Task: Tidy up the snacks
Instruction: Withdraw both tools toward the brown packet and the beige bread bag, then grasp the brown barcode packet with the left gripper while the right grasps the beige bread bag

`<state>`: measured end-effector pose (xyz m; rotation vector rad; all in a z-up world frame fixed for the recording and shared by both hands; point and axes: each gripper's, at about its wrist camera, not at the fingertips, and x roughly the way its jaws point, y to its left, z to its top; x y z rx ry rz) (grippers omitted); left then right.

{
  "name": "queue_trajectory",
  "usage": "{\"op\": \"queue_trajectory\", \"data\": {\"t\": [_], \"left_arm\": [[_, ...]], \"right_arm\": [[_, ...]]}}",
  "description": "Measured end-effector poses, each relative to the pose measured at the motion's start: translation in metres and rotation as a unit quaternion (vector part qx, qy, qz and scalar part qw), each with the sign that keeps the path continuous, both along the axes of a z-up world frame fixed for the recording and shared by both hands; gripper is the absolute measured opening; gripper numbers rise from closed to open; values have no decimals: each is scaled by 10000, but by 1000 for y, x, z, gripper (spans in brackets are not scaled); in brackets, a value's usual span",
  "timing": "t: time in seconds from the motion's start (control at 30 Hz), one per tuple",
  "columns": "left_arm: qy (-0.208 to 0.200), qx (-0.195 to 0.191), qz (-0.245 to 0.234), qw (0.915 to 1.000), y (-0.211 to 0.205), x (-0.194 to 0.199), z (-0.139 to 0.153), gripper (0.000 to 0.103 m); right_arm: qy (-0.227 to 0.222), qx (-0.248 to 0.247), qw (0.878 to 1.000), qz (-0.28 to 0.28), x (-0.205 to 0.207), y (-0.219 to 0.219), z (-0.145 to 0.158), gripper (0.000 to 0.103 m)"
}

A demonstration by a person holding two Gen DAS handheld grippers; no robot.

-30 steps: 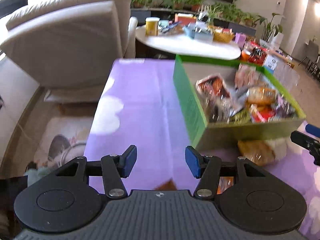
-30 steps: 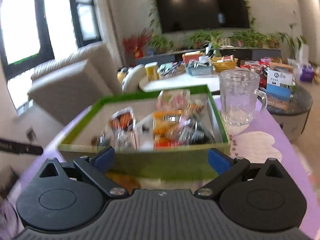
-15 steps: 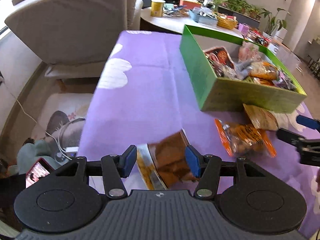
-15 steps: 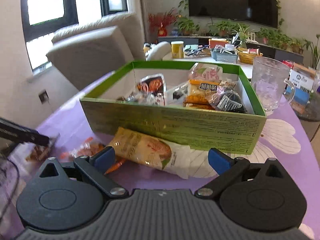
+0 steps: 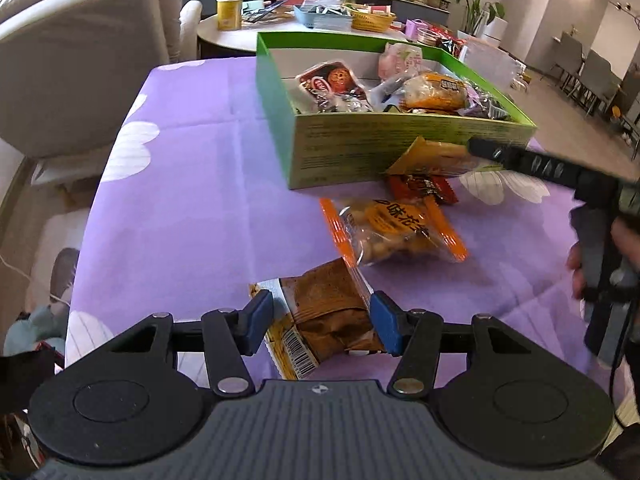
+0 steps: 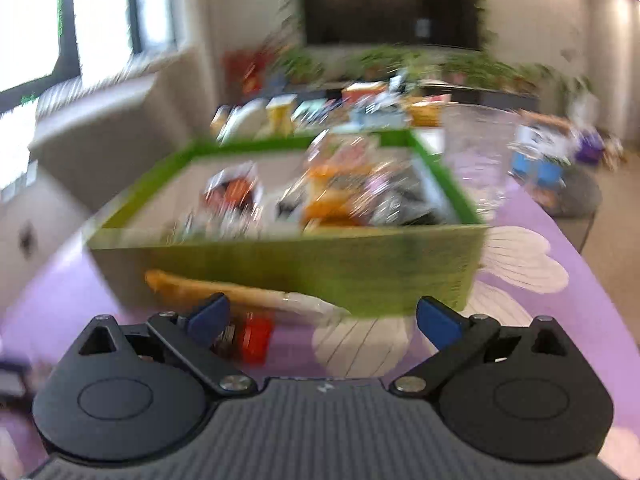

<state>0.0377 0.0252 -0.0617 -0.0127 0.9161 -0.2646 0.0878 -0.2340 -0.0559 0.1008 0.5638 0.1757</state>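
You are bringing your left gripper [image 5: 322, 326] over the brown snack packet [image 5: 328, 312], which is lying on the purple tablecloth [image 5: 192, 184] at the near edge, nearer than the green box [image 5: 396, 148]. Its jaws are standing released, one blue pad on each side of the packet — not yet pressing, as far as the left wrist view shows. The packet is looking light, crinkly and soft, probably slippery film with brittle contents, so you are better off closing gently across its middle rather than on the sealed end.

Your right gripper [image 6: 320, 320] is hanging open too, holding nothing, near the box's front wall. In front of it, a long orange-and-white packet [image 6: 240, 294] is lying against the box, with a small red packet [image 6: 254, 338] just nearer. That view is blurring, so contact cannot be told. The orange peanut bag [image 5: 394, 230] is sitting between the two grippers — puffy, and likely to slide.
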Motion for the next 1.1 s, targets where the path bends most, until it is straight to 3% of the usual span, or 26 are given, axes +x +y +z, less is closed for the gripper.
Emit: {"op": "queue_trajectory", "data": {"t": [0.07, 0.2, 0.4, 0.53, 0.73, 0.83, 0.93, 1.1], "left_arm": [[8, -16, -4, 10000, 0, 2, -1, 51], [33, -81, 55, 9999, 3, 4, -3, 51], [36, -53, 44, 10000, 2, 3, -2, 51], [38, -68, 86, 9999, 3, 2, -2, 51], [7, -18, 56, 10000, 1, 1, -2, 51], [9, -21, 35, 10000, 1, 1, -2, 51], [13, -34, 22, 10000, 2, 1, -2, 51], [28, -77, 37, 10000, 3, 2, -3, 52]], "right_arm": [[-43, 82, 9996, -275, 0, -12, 4, 63], [203, -38, 9995, -235, -1, -21, 1, 63], [553, 150, 9974, 444, 7, -5, -6, 63], [617, 312, 9958, 605, 19, 10, -3, 63], [1039, 329, 9940, -100, 45, 24, -9, 63], [927, 177, 9955, 22, 43, 25, -10, 63], [1177, 196, 9927, 187, 40, 13, -8, 63], [1345, -556, 9880, 515, 17, -3, -9, 63]]}}
